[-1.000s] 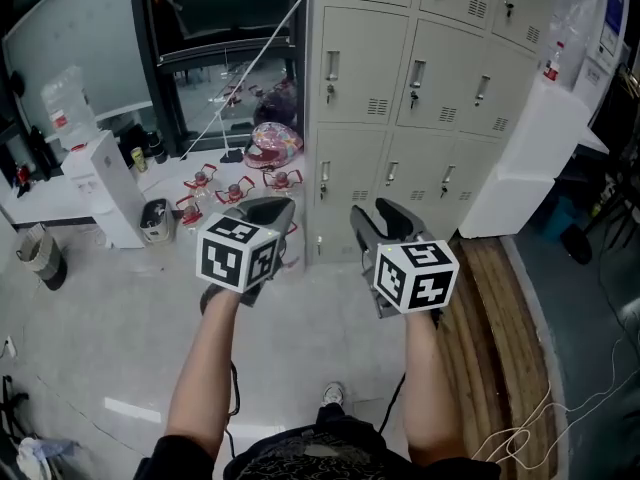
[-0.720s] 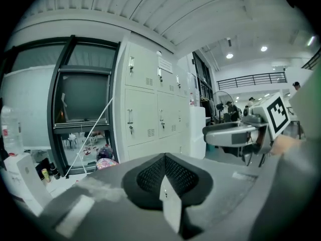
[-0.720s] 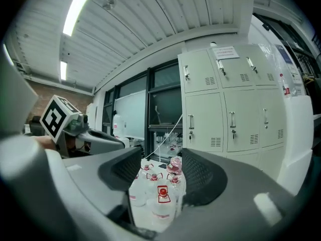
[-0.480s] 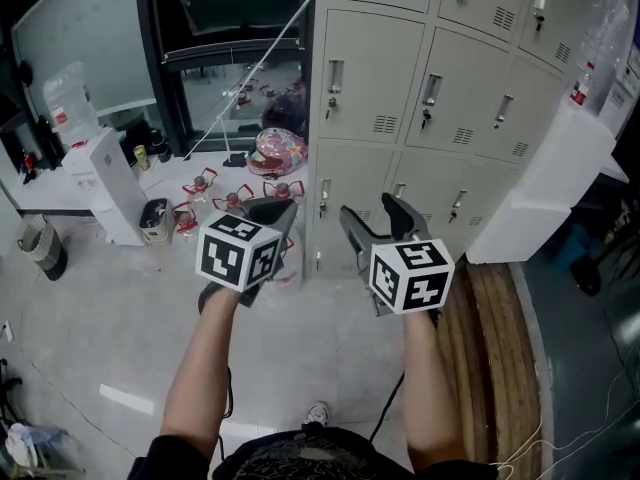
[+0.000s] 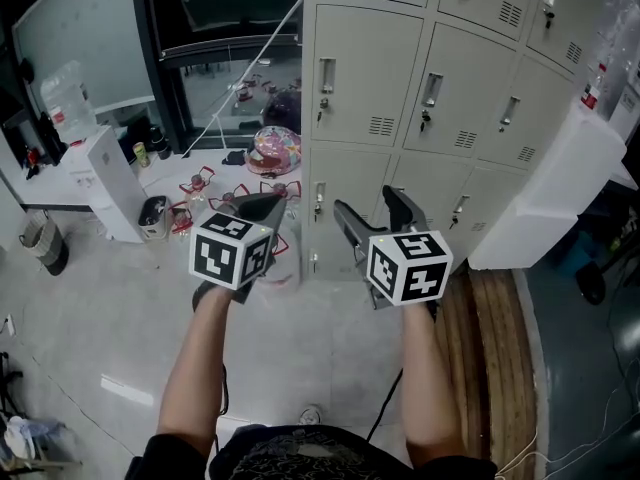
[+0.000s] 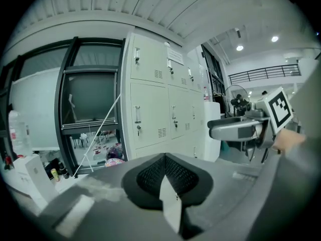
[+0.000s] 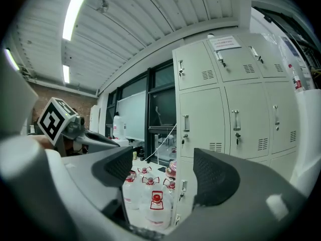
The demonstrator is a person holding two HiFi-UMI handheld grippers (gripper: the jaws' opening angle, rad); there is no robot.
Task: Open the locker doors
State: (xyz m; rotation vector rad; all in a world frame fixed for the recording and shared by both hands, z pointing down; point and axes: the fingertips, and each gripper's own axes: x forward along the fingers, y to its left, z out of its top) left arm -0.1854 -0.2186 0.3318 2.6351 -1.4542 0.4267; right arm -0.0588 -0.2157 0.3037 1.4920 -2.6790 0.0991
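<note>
A bank of beige lockers (image 5: 360, 78) stands ahead with all visible doors closed, each with a small upright handle (image 5: 326, 76) and a key below it. My left gripper (image 5: 268, 203) is held in the air well short of the lockers, its pads (image 6: 165, 172) pressed together with nothing between them. My right gripper (image 5: 366, 203) hovers beside it, also short of the lockers (image 7: 225, 109). Its jaws have just been opening and now stand wide (image 7: 163, 172) with nothing between them. Neither gripper touches a door.
Several water bottles with red caps (image 5: 215, 193) stand on the floor left of the lockers, next to a colourful round thing (image 5: 275, 148) and a white box (image 5: 105, 183). A white slab (image 5: 545, 188) leans on the lockers at the right, above a wooden board (image 5: 495, 338).
The right gripper's jaws have spread from half open to wide. Both grippers and the person have moved closer to the lockers, which now look larger.
</note>
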